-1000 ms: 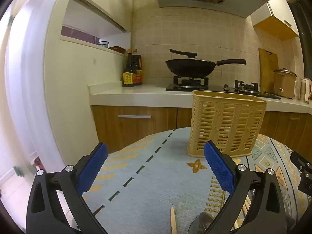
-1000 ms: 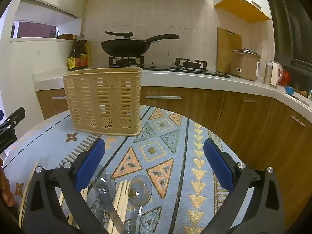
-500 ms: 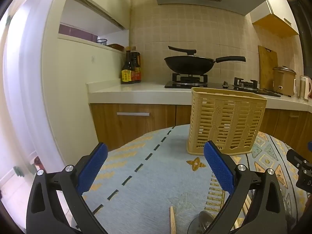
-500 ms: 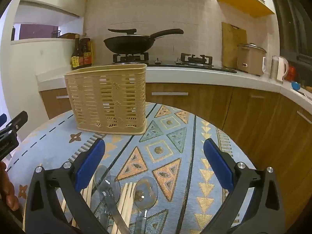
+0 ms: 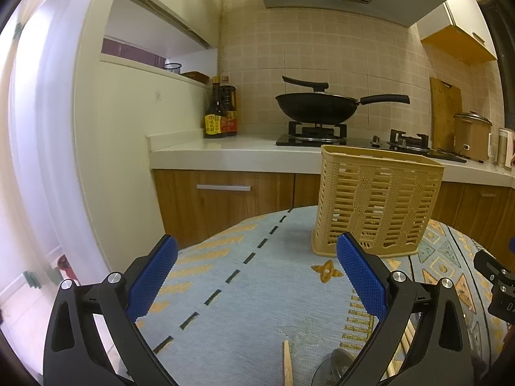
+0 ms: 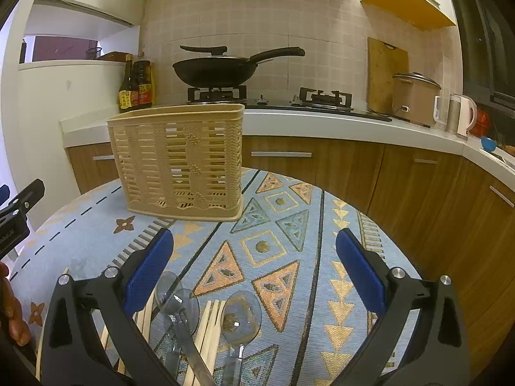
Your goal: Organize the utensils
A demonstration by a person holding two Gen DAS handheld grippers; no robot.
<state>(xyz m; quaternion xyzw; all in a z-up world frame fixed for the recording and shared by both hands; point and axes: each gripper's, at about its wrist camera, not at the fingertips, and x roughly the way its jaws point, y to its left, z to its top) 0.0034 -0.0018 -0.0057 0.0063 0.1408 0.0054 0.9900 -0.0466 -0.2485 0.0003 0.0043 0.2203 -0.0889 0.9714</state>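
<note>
Showing spoons (image 6: 239, 317) and chopsticks (image 6: 207, 325) near the basket (image 6: 180, 160), right view only; both grippers' fingers apart, empty; left gripper (image 5: 257, 276), right gripper (image 6: 254, 271)

table (image 6: 347, 276) | patterned cloth | basket (image 6: 180, 160), spoons (image 6: 239, 317), chopsticks (image 6: 206, 328)

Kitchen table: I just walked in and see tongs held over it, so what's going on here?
A person holds the left tongs and right tongs open and empty over the table. Clear spoons and chopsticks lie loose by the right tongs. The basket stands upright further back, apparently empty. Nothing is gripped yet.
</note>
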